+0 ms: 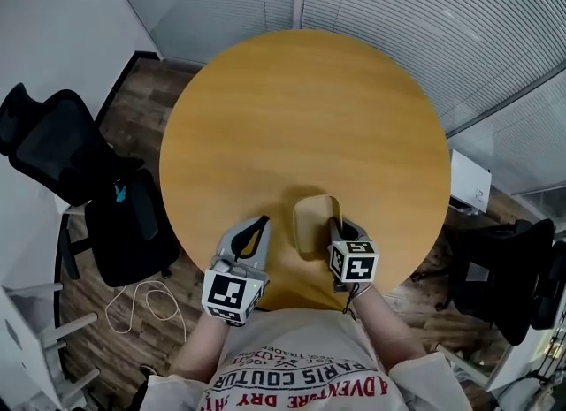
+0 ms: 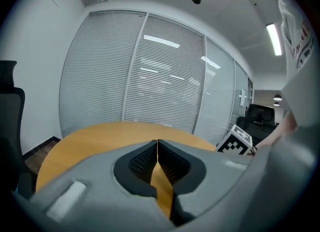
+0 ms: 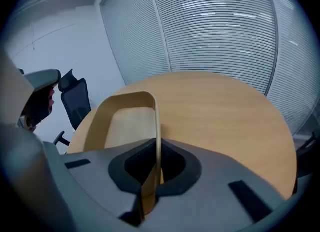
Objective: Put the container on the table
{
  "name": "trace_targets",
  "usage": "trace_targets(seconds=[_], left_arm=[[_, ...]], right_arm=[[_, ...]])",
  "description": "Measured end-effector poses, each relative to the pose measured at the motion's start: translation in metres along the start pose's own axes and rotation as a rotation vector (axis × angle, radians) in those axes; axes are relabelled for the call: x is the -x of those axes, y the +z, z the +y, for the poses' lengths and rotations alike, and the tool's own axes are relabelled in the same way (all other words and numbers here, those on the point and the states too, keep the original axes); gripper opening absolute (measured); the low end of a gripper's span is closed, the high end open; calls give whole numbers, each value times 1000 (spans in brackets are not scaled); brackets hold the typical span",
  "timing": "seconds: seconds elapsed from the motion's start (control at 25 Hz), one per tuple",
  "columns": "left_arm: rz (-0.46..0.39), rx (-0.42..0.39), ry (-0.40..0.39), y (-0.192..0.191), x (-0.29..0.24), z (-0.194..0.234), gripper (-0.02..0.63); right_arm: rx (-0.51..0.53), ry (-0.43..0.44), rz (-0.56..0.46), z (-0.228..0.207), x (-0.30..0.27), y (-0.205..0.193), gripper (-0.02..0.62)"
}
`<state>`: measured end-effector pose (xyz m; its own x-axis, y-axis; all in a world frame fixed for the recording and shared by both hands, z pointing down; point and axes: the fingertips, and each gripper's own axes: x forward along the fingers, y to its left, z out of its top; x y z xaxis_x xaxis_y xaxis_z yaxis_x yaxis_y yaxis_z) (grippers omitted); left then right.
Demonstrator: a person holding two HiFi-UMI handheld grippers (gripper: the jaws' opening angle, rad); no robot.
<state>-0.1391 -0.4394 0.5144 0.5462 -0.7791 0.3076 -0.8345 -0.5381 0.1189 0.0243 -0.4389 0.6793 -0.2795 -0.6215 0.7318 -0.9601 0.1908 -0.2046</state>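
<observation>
A shallow tan container with rounded corners hangs over the near part of the round wooden table. My right gripper is shut on its right wall, and the thin rim runs between the jaws in the right gripper view. The container is empty inside. My left gripper sits a little to the left of the container, shut, with nothing between its jaws; in the left gripper view its tips meet above the table's near edge.
Black office chairs stand at the left and at the right of the table. A white cable lies on the wood floor. Blinds behind glass close the far side. A white box stands at the right.
</observation>
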Motion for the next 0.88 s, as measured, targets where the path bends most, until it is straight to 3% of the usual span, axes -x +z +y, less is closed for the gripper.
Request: trace_targets(seconds=[0.44,0.88], left_arm=[[45,43,-20,-10,-9,11,12],[61,31,12,-10,-2,21,12]], right_arm=[[-63,-97,133,-25,-39,-29,12],[-120,-128,106,-31,-43,-34,14]])
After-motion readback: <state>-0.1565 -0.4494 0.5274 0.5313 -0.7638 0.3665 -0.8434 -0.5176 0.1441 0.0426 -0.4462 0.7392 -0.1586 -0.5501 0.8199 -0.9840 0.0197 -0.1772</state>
